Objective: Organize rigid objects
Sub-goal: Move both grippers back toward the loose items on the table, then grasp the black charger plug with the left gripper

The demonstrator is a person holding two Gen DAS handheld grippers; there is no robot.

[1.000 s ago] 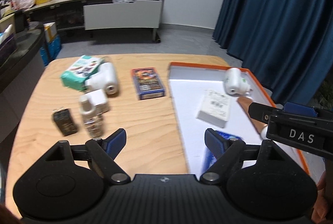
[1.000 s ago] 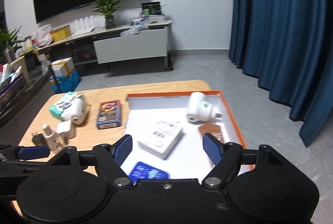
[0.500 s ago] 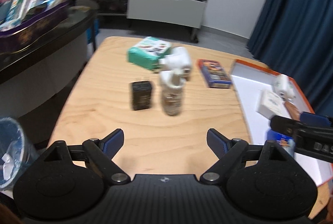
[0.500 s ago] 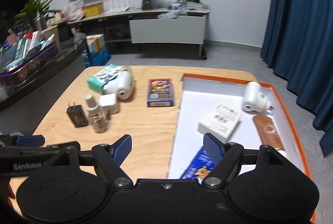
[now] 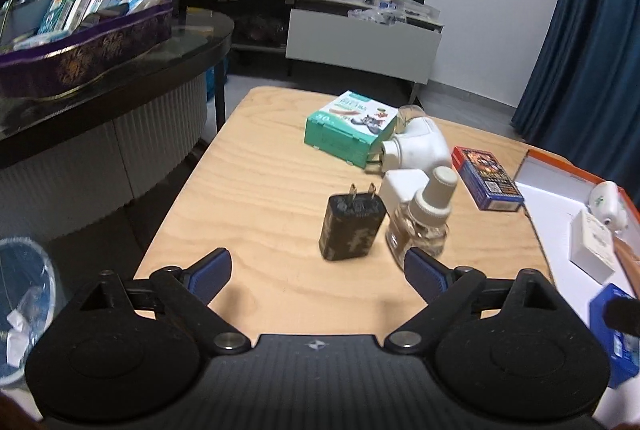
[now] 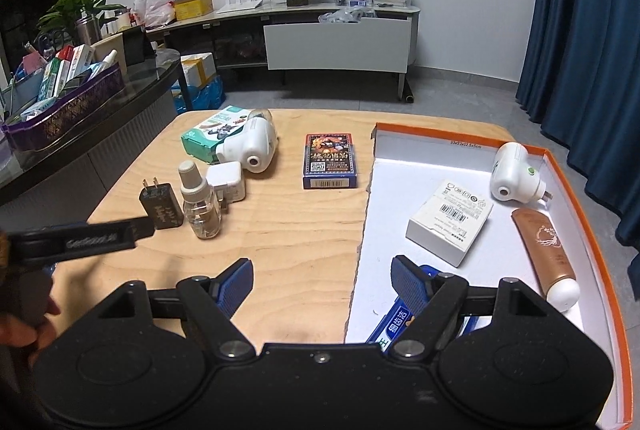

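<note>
The left hand-held gripper (image 5: 318,268) hung low over the near edge of the table (image 5: 256,190), its blue pads spread wide and holding nothing. Just ahead of it stood the black plug adapter (image 5: 352,226), upright with its two prongs pointing up. It looked like a small, stiff, fairly light block, best pinched across its flat sides, below the prongs. Touching it or just beside it on the right was the small glass bottle (image 5: 422,226) with a cream cap. That one I judged smooth, breakable and easy to tip, so a hold low on the body rather than on the cap seemed wiser. Behind those sat the white charger cube (image 5: 402,182), the green box (image 5: 348,132) and the white plug-in diffuser (image 5: 420,150) lying on its side, then the card box (image 5: 486,182) lying flat.

Farther right, the right hand-held gripper (image 6: 322,280) was also spread and empty, straddling the left wall of the orange-rimmed tray (image 6: 580,186). In the tray lay a white carton (image 6: 450,222), a second diffuser (image 6: 514,172), a brown tube (image 6: 546,254) and a blue packet (image 6: 394,324).

A second earlier the left gripper had faced the tray. It had since swung left and closed in on the adapter and bottle, while the right had turned from the tray toward the table.
</note>
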